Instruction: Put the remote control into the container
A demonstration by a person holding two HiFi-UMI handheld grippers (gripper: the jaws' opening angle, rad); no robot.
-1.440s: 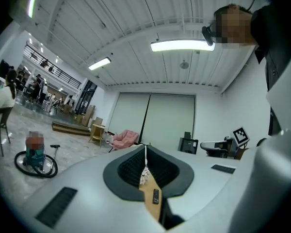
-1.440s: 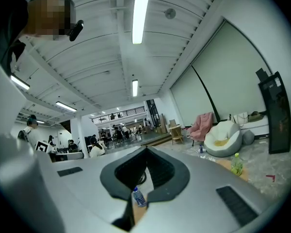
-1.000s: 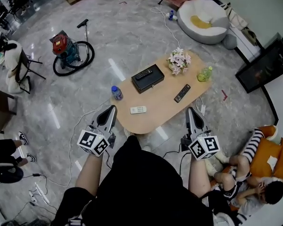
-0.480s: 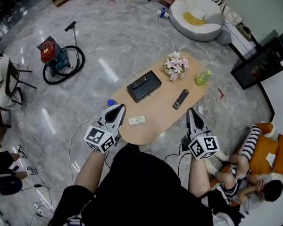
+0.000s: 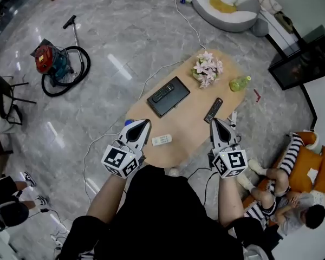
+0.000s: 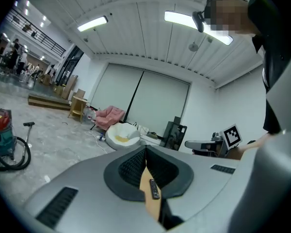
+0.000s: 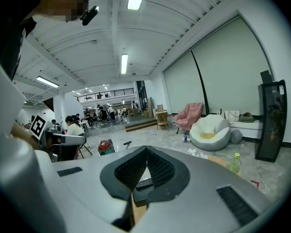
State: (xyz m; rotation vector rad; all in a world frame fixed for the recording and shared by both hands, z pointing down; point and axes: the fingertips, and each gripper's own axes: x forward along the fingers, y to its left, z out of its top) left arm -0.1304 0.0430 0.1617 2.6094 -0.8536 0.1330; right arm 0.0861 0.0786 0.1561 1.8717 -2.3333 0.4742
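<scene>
Since the earlier frame both grippers had advanced to the bench (image 5: 192,124). The left gripper (image 5: 144,124) stood over its near left edge and the right gripper (image 5: 216,123) over its near right edge (each with jaws pressed together, nothing between them). A black remote control (image 5: 212,110) lay on the bench's right half. The black container (image 5: 176,101) sat at bench centre, bearing a second remote (image 5: 162,93). A white remote (image 5: 161,140) lay by the bench's front edge.

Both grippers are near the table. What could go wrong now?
The white remote lies near the table edge; a nudge might push it off.
A black remote and a second black remote, on the container, are there too; the wrong one might be taken.
Left gripper and right gripper have shut jaws; they must open first.
</scene>
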